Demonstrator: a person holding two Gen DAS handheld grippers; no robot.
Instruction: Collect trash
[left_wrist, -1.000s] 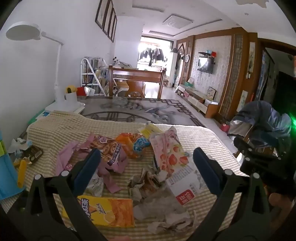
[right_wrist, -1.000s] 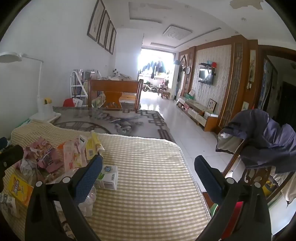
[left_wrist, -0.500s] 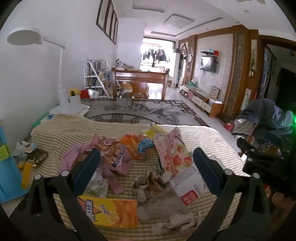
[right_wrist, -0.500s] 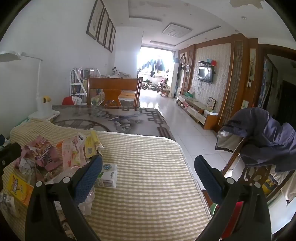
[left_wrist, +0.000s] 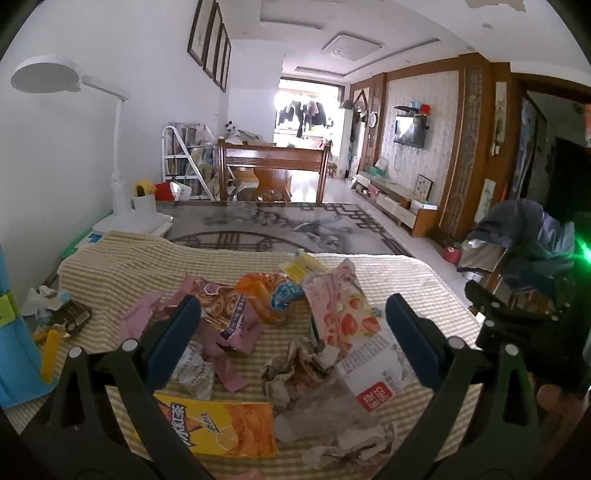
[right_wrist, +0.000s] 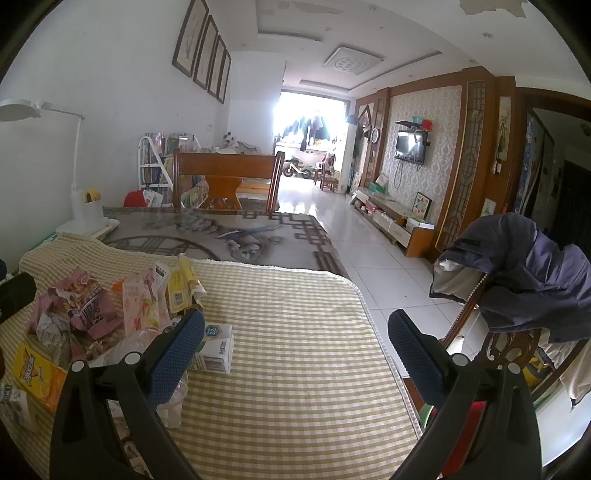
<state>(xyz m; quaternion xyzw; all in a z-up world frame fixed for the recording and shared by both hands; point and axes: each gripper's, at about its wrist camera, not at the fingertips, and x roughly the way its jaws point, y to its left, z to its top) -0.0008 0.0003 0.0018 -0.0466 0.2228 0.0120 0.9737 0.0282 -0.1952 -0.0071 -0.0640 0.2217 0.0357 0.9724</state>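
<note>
We are holding the left gripper (left_wrist: 293, 325) over the litter heap on the checked tablecloth (right_wrist: 295, 369), jaws wide apart and gripping nothing; the right gripper (right_wrist: 295, 343) is hovering over bare cloth, jaws likewise apart; we are judging everything here light and limp: the strawberry wrapper (left_wrist: 343, 314) and the purple snack wrapper (left_wrist: 225, 314) look slick, best pinched at a crease; the crumpled paper (left_wrist: 295, 373) is offering soft, grippy folds; the orange chip bag (left_wrist: 218, 424) is lying flat, so we are favouring a raised edge; the small carton (right_wrist: 218, 349) beside the right gripper's left finger looks stiff enough to take across its sides; open cloth is lying to the right; the table's right edge is dropping off near a chair draped with a jacket (right_wrist: 524, 277); a blue bin (left_wrist: 14, 354) is crowding the left
</note>
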